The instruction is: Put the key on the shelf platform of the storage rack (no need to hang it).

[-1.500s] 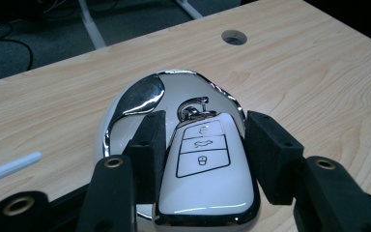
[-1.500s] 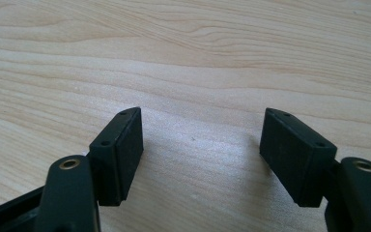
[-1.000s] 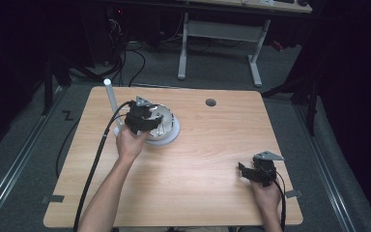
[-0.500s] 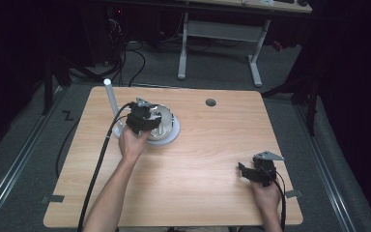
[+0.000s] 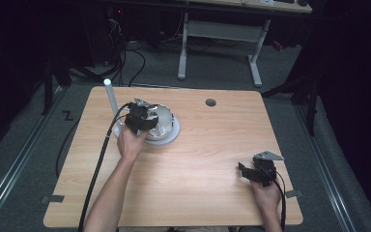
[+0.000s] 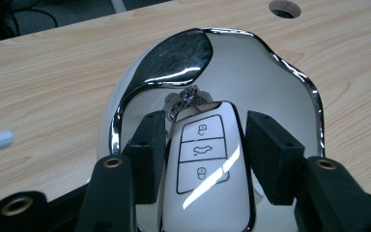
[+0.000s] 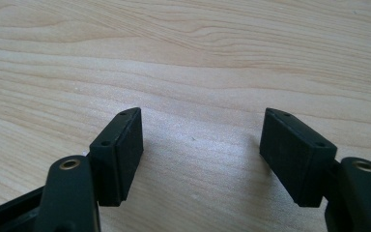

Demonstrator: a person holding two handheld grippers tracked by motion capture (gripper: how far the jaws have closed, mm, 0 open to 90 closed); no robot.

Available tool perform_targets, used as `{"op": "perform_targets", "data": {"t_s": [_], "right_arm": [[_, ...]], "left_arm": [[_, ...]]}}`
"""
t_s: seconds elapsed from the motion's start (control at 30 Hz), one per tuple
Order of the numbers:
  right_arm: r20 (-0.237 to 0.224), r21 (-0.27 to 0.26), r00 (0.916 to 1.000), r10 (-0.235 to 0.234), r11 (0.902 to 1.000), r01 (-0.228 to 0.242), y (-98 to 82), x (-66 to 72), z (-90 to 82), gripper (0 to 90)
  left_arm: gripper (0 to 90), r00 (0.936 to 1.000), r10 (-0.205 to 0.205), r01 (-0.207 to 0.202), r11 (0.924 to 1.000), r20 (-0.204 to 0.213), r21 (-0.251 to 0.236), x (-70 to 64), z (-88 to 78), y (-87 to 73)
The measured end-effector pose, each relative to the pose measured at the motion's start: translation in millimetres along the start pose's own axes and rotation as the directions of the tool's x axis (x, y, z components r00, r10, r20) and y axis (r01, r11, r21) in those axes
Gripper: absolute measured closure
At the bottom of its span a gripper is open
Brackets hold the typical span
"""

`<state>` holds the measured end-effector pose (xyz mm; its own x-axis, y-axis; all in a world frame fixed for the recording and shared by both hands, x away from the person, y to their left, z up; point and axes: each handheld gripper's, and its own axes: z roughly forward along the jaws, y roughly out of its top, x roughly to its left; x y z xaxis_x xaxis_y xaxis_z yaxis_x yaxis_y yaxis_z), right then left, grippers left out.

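My left gripper [image 6: 200, 159] jaws are straddling a glossy white car key fob [image 6: 205, 169] over a shiny white bowl [image 6: 290, 72], seemingly not gripping; my right gripper [image 7: 200, 154] jaws are gaping wide over the wooden worktop [image 7: 198, 58].

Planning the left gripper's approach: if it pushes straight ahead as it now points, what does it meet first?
Likely the car key lying between its open jaws, then the shiny bowl under it; depth is unclear.

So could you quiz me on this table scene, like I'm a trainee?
1. True or false: the right gripper holds something.
2. What lies between the left gripper's jaws? A) a car key fob B) a spoon C) a pen
3. Fill in: the fob sits in a shiny ___.

Key: 1 false, its jaws stand open over bare table. 2 A. 3 bowl.
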<state>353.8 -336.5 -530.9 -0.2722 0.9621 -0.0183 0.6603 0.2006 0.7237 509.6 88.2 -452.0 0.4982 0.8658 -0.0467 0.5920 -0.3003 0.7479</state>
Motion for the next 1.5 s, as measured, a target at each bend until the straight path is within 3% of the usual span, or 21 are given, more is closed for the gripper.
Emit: {"op": "perform_targets", "data": {"t_s": [0.47, 0.87, 1.0, 1.5], "right_arm": [[-0.001, 0.000, 1.0000, 0.002, 1.0000, -0.002, 0.0, -0.1, -0.1, 32.5], [-0.001, 0.001, 1.0000, 0.001, 1.0000, -0.001, 0.1, -0.1, -0.1, 32.5], [-0.001, 0.001, 1.0000, 0.002, 1.0000, -0.002, 0.1, 0.0, -0.1, 32.5], [-0.001, 0.001, 1.0000, 0.001, 1.0000, -0.001, 0.1, 0.0, -0.1, 32.5]], "left_arm": [[41.6, 0.9987, 0.051, -0.051, 0.9987, 0.001, -0.004, -6.7, -5.6, -1.0], [41.4, 0.9959, 0.082, -0.080, 0.9952, 0.039, -0.057, -12.4, -33.2, 2.2], [42.1, 0.9954, 0.069, -0.063, 0.9942, 0.067, -0.087, -10.0, -44.7, -0.2], [44.6, 0.9966, 0.048, -0.039, 0.9912, 0.067, -0.127, 5.3, -77.3, -13.6]]}}
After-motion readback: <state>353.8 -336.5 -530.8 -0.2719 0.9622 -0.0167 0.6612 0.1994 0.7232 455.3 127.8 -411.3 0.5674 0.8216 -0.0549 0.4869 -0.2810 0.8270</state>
